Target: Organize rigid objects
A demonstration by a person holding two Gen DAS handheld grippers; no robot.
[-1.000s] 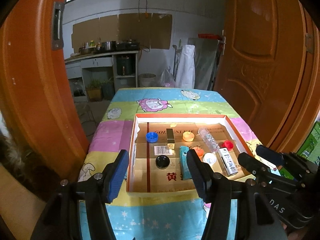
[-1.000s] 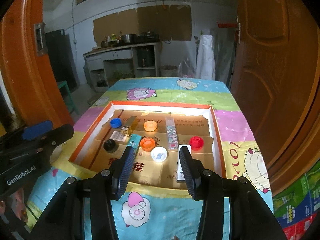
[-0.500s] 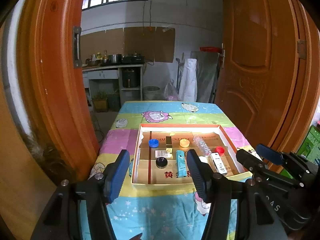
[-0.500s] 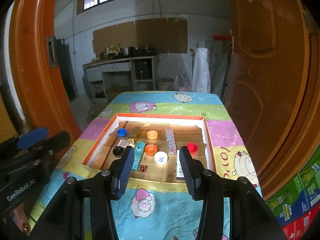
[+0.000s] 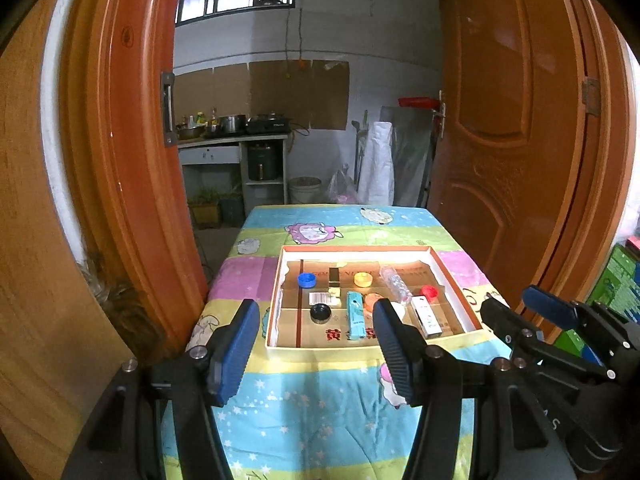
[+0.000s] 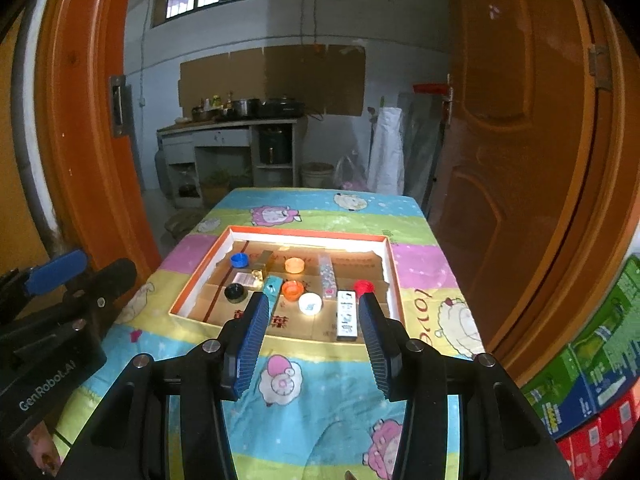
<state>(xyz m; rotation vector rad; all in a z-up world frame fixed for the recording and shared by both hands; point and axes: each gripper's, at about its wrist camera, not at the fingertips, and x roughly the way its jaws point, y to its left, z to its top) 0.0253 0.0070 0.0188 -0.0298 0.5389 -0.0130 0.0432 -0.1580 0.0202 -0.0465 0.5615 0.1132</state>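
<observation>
Both claws, the left gripper (image 5: 316, 346) and right gripper (image 6: 312, 338), hang spread wide and empty at the bottom of their frames, above the cartoon tablecloth (image 6: 320, 392). Mid-frame sits an orange-rimmed tray (image 5: 456, 292) holding a blue cap (image 5: 306, 279), black cap (image 5: 320, 312), teal box (image 5: 355, 316) and white box (image 6: 346, 314).

"GenRobot.AI" is showing on the left tool (image 6: 60, 372). "love" is reading sideways on the cloth (image 6: 416, 300). Box liner (image 5: 340, 334) is showing the character 黄. Barcode label (image 5: 322, 298) digits are too small to read.
</observation>
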